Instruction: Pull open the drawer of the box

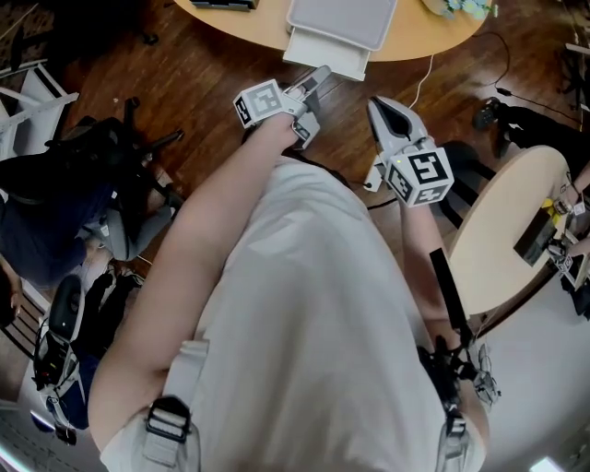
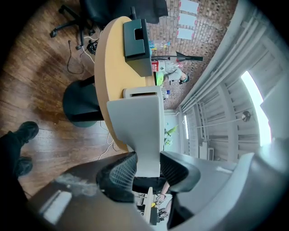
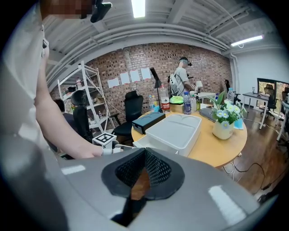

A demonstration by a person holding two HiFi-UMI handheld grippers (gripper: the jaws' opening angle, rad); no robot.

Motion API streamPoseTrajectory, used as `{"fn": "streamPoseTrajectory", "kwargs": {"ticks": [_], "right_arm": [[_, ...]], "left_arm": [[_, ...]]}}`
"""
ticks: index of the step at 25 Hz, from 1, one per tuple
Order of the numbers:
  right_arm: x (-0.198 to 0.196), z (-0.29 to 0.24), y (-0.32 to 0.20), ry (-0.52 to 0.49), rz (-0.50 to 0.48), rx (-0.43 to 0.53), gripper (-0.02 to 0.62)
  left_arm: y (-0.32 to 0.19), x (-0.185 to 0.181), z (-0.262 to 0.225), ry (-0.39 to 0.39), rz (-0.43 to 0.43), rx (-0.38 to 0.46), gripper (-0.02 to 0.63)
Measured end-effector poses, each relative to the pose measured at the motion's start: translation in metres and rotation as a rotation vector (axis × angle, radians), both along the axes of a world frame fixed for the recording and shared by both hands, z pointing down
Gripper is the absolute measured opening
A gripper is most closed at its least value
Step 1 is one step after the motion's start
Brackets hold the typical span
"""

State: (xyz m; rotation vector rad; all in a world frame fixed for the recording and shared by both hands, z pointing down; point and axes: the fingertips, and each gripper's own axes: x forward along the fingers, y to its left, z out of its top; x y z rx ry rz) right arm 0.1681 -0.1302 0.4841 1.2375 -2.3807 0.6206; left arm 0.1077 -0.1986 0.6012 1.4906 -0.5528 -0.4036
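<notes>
Head view: box (image 1: 343, 20) is cut off at the top.
Left gripper (image 2: 148, 164): clamped on the drawer (image 2: 140, 126).
Right gripper (image 3: 143, 153): closed, empty.
Table (image 1: 424, 32): round, under the box.

One grey box (image 1: 341, 18) with one drawer (image 1: 324, 59), one black box (image 3: 146, 121), one flower vase (image 3: 224, 129), two round tables (image 1: 415, 32) (image 1: 502, 221).

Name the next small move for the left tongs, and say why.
Probably draw the left tongs straight back from the box without loosening the grip. Their pads clamp the drawer by its front lip, and it stands only partly out of the box, so there is likely more travel to pull.
</notes>
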Motion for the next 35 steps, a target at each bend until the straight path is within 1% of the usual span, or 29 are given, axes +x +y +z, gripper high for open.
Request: {"fn": "streamPoseTrajectory", "kwargs": {"ticks": [7, 13, 17, 25, 27, 29, 30, 33, 35], "right_arm": [[-0.005, 0.000, 0.027, -0.009, -0.019, 0.020, 0.006], [-0.014, 0.004, 0.044, -0.032, -0.029, 0.027, 0.006], [-0.025, 0.011, 0.057, -0.042, -0.054, 0.018, 0.006], [-0.039, 0.020, 0.068, -0.048, -0.066, -0.001, 0.006], [-0.040, 0.022, 0.072, -0.046, -0.062, -0.009, 0.006], [-0.042, 0.023, 0.076, -0.040, -0.057, -0.012, 0.006], [-0.044, 0.023, 0.078, -0.036, -0.053, -0.011, 0.006], [-0.045, 0.021, 0.083, -0.028, -0.025, -0.003, 0.006], [-0.044, 0.020, 0.088, -0.023, 0.000, 0.001, 0.006]], "left_arm": [[0.037, -0.012, 0.002, -0.012, -0.014, -0.010, 0.169], [0.062, -0.021, 0.004, -0.048, -0.009, -0.008, 0.169], [0.080, -0.025, 0.005, -0.064, -0.001, -0.010, 0.170], [0.105, -0.035, 0.013, -0.065, 0.002, -0.044, 0.172], [0.109, -0.035, 0.011, -0.063, 0.006, -0.037, 0.164], [0.113, -0.034, 0.008, -0.065, 0.022, -0.015, 0.121], [0.113, -0.035, 0.007, -0.066, 0.029, -0.004, 0.114], [0.113, -0.037, 0.006, -0.077, 0.056, 0.018, 0.123], [0.118, -0.040, 0.007, -0.098, 0.088, 0.024, 0.112]]}}
